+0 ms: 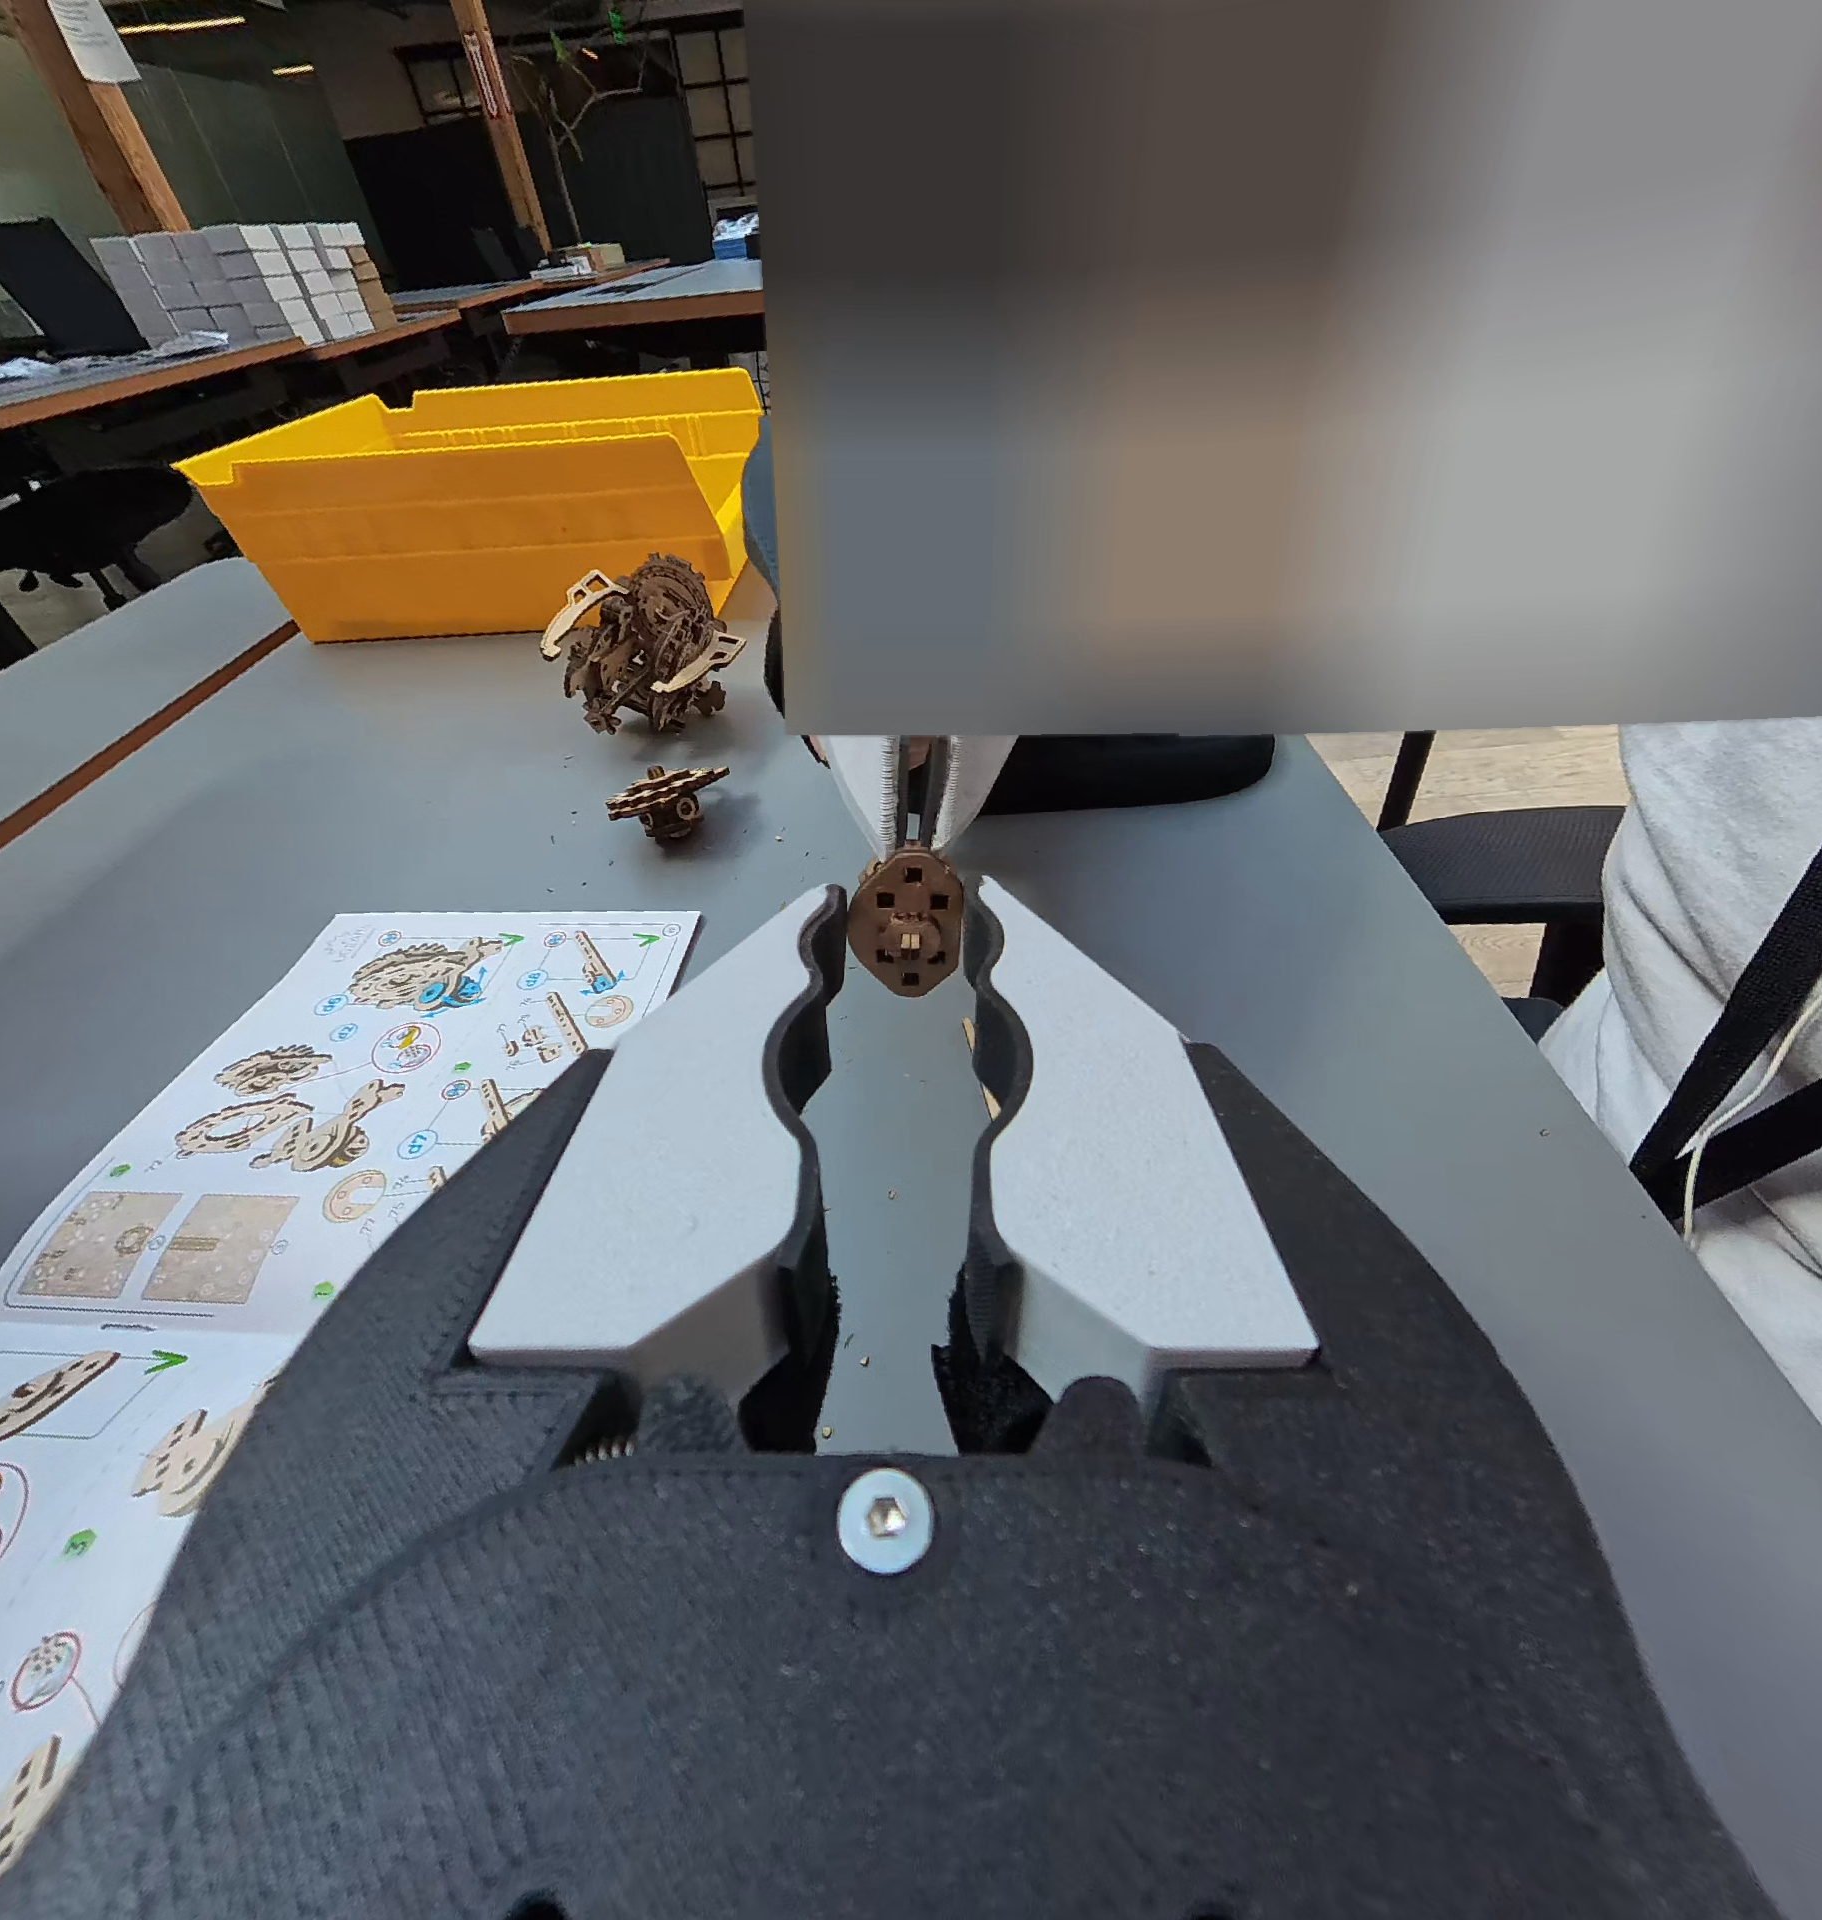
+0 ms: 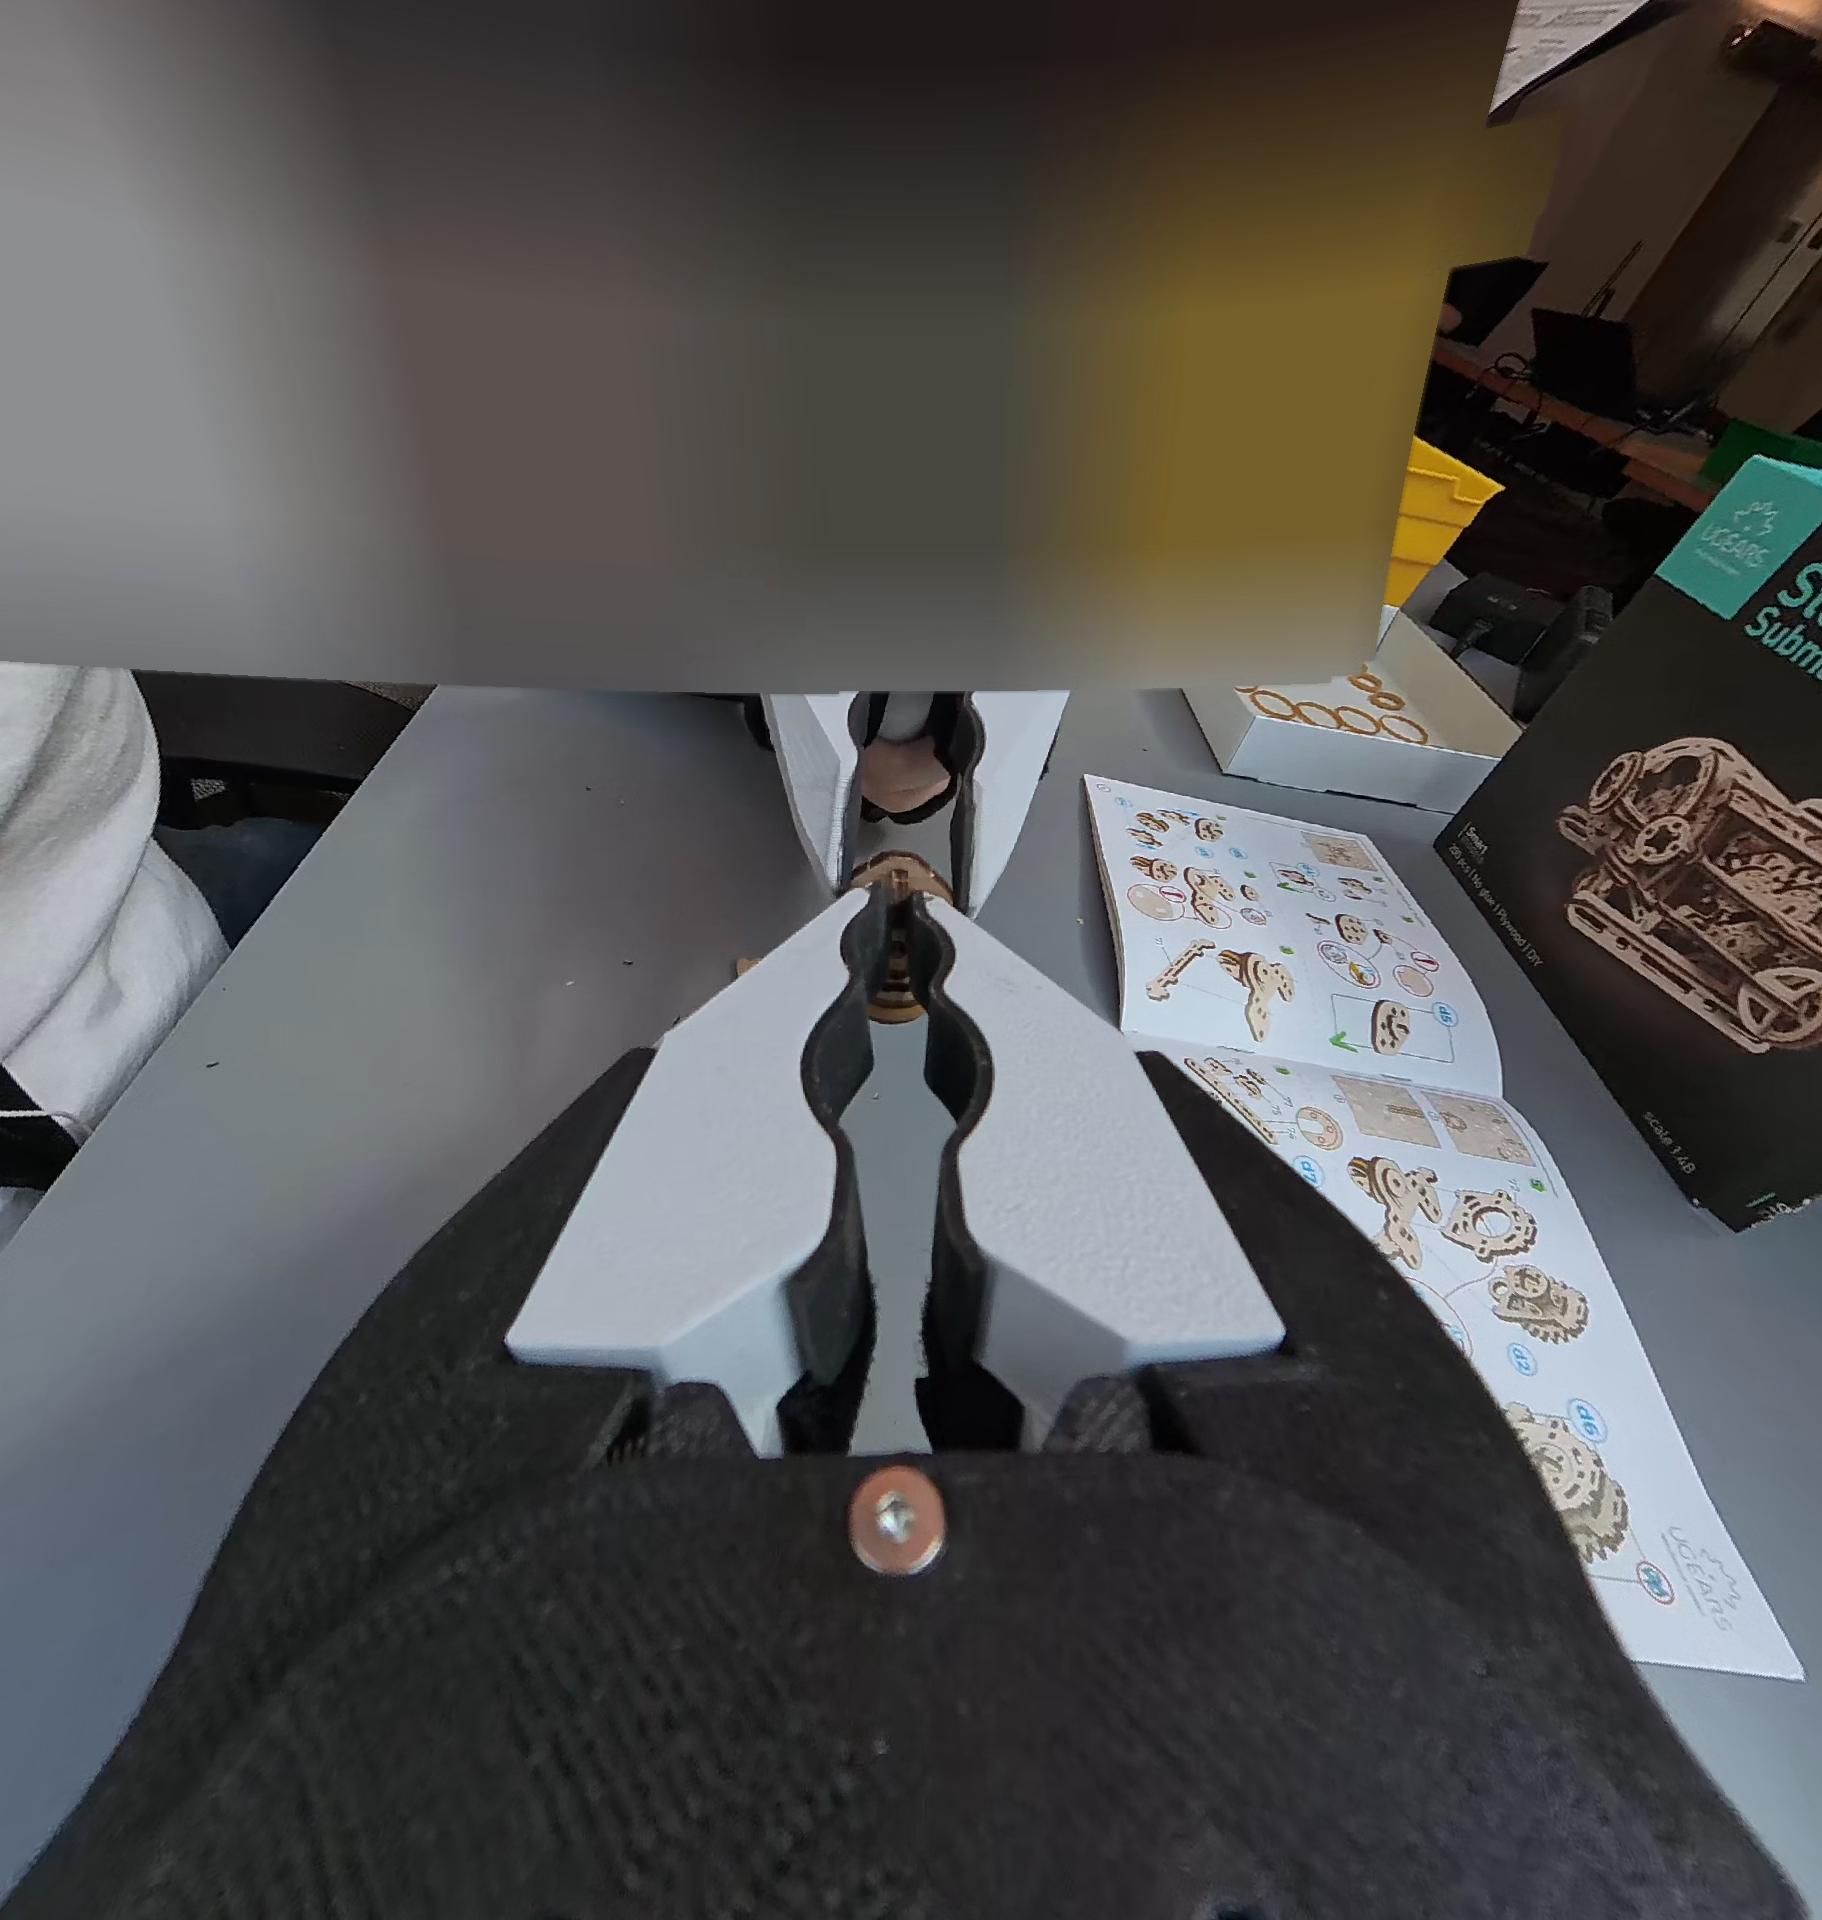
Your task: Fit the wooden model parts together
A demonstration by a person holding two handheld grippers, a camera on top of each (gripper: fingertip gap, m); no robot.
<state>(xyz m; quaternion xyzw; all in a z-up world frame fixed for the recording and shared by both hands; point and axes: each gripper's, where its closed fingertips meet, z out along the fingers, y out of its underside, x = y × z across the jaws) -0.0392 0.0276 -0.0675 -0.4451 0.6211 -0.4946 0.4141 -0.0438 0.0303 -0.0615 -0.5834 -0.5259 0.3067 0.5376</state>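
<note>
Left gripper (image 1: 905, 940) fingers pinching wooden disc (image 1: 905, 933), right gripper (image 2: 894, 914) pinching peg (image 2: 896, 891) (model box (image 2: 1696, 935) only rightward)

Right tongs (image 2: 894, 914) pinched on a small wooden part (image 2: 896, 971), left tongs (image 2: 902, 862) opposite, touching it.

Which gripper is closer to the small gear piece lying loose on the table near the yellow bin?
Left. The left gripper is just right of and nearer the camera than the loose gear piece. The right gripper reaches in from the far side, slightly farther away.
</note>
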